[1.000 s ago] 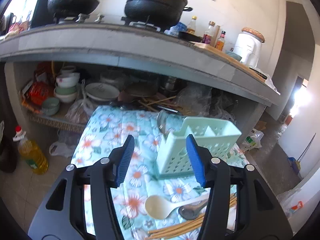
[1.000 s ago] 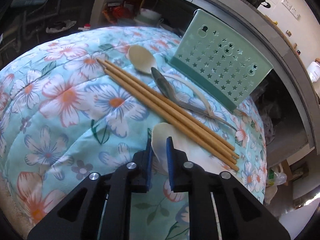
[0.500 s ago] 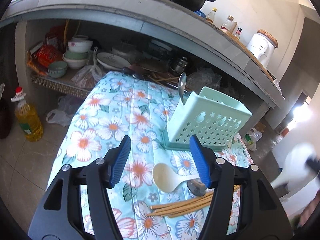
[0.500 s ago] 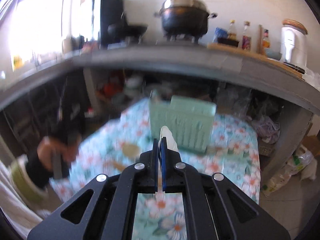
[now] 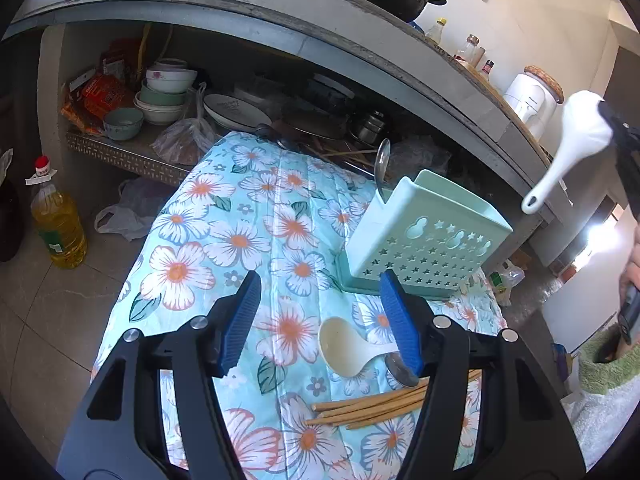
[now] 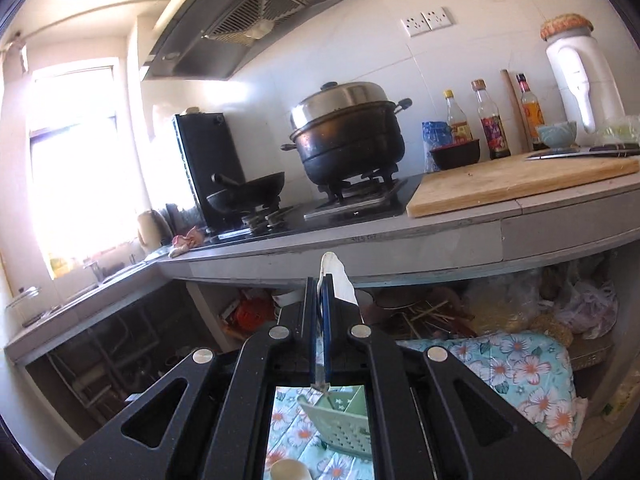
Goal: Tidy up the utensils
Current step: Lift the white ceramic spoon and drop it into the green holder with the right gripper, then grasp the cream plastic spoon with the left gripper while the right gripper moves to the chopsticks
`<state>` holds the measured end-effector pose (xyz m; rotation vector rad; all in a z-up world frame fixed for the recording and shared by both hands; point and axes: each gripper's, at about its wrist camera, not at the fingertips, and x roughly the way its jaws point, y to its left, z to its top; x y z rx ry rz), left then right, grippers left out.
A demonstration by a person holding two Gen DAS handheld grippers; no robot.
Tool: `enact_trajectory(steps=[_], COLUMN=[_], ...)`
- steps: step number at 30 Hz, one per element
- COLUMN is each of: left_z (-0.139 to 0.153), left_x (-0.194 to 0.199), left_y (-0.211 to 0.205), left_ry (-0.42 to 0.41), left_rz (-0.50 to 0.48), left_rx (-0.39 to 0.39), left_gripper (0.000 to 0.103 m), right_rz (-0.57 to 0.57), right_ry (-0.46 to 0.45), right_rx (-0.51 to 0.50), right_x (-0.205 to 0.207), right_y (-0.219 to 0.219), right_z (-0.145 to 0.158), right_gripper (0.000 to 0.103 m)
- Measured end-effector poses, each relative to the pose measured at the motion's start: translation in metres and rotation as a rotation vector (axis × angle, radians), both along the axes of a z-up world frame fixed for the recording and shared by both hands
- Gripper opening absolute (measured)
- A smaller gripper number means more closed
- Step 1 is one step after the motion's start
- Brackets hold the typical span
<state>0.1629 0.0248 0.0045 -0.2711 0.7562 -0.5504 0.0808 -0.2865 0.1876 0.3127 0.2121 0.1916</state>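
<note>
On the floral turquoise quilted cloth (image 5: 224,240) stands a pale-green perforated plastic utensil caddy (image 5: 424,240), upright, with a steel spoon (image 5: 382,164) propped bowl-up in its far corner; just in front of the caddy lie a cream plastic soup spoon (image 5: 344,346), a second metal spoon (image 5: 400,368) partly hidden behind a blue pad, and a bundle of wooden chopsticks (image 5: 372,404), all close together on the cloth. Above these loose pieces hangs the left gripper (image 5: 320,316), its jaws apart with nothing between them. High at the right edge of the left wrist view, the right gripper (image 6: 323,280) is clamped on the bowl of a white ceramic soup spoon (image 5: 576,140), whose handle slants down toward the caddy without touching it; from the right wrist view the spoon's white edge shows pinched between the closed blue pads, with the caddy far below. Behind, a grey kitchen counter (image 6: 400,240) carries a black lidded pot (image 6: 348,136).
</note>
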Motion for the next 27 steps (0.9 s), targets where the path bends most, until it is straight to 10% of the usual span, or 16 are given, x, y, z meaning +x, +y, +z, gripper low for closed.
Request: enact_trajectory(steps=[11,27], left_z=[-0.001,-0.001], left_x=[0.001,-0.006], left_y=[0.001,-0.010], left_ry=[0.016,0.027], left_rz=[0.005,-0.010], left_rx=[-0.008,0.022], left_gripper=[0.058,0.058], right_rz=[-0.029,-0.168], right_ry=[0.200,0.161], right_rx=[0.049,0.092], right_x=[0.071,-0.010], right_y=[-0.019,-0.030], right_z=[-0.097,-0.128], right_gripper=[0.003,0.013])
